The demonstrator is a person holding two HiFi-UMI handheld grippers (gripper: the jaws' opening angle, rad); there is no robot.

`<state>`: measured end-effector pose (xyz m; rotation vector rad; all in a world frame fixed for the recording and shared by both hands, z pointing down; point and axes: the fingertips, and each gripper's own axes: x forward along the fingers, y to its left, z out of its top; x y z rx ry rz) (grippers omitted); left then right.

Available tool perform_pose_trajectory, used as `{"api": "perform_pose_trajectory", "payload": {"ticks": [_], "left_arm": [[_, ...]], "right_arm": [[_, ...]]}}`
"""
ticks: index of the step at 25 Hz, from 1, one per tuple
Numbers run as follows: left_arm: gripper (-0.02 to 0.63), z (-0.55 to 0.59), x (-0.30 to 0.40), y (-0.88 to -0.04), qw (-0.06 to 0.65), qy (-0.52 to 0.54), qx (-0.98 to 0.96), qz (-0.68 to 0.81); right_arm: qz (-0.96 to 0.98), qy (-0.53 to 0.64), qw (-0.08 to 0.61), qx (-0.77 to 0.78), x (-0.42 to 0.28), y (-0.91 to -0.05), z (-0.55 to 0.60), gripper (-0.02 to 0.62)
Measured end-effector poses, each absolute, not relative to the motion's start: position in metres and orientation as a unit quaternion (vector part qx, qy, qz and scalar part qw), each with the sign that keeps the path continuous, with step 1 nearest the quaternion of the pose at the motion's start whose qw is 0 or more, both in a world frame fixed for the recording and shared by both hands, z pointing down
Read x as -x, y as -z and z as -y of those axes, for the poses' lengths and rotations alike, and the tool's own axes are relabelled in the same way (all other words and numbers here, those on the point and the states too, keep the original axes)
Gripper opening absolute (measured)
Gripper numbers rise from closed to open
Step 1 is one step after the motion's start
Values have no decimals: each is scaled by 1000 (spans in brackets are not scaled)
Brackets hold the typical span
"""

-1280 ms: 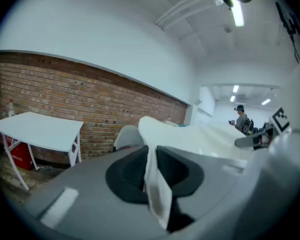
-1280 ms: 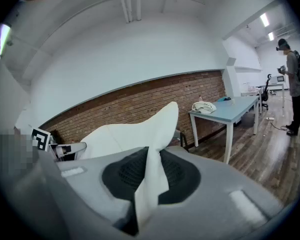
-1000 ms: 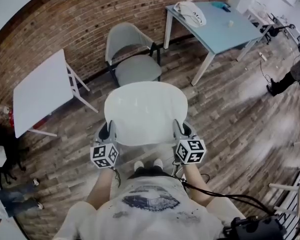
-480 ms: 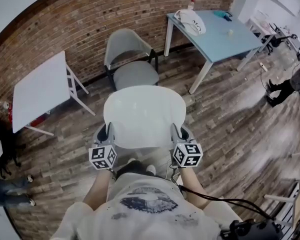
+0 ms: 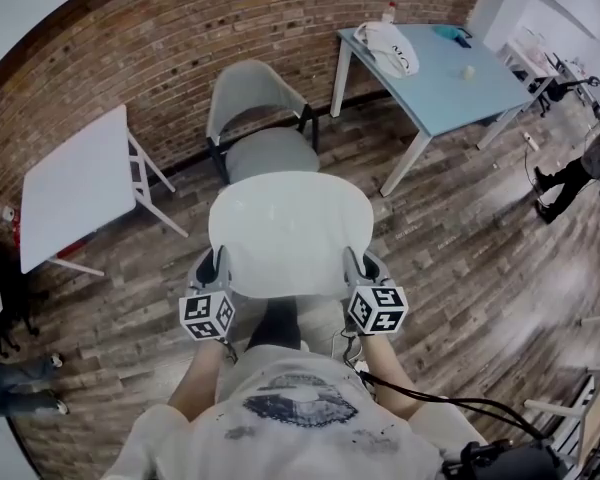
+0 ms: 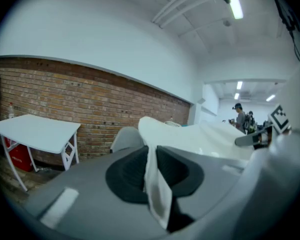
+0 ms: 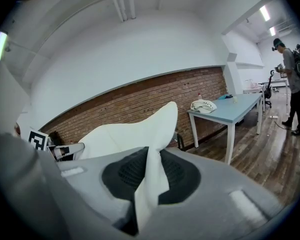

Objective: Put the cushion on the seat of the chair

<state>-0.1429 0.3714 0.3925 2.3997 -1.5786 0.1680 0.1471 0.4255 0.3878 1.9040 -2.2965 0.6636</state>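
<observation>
**Head view: cushion clamped at both sides, chair right in front**

So from up top, the white cushion (image 5: 290, 230) is held flat out in front of the person, up off the floor. The left gripper (image 5: 214, 266) is pinched on its left edge and the right gripper (image 5: 358, 264) on its right edge. Both gripper views back that up: in each one the dark pads are squeezed onto a thin fold of white cushion fabric, with no gap to speak of.

The grey chair (image 5: 252, 93) sits just beyond it, its back to the brick wall (image 5: 170, 28). The cushion's far edge overlaps the front of the seat in the picture, but it isn't lying on it.

Room stuff: the floor (image 5: 460, 258) is dark, worn-looking wood planks. A white table (image 5: 75, 183) with folding legs stands on the left by the wall. A pale blue table (image 5: 450, 68) is over on the right, with a white bag-ish thing (image 5: 390, 40) on it. The wall above the brick is plain white, and there are strip lights on the ceiling. Someone in dark clothes (image 7: 292, 79) is standing further down the room on the right.
</observation>
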Motion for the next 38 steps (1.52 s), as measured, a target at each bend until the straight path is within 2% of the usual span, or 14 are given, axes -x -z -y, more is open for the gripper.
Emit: {"api": "perform_pose_trajectory", "payload": {"ticks": [20, 29, 38], "left_arm": [[41, -57, 161, -418, 176, -58, -807, 561], [42, 12, 160, -424, 190, -63, -787, 583], [41, 68, 137, -458, 213, -86, -743, 628]], "right_arm": [[755, -237, 84, -605, -132, -398, -93, 41], [771, -242, 99, -581, -133, -403, -4, 41], [796, -271, 128, -525, -156, -444, 85, 41]]}}
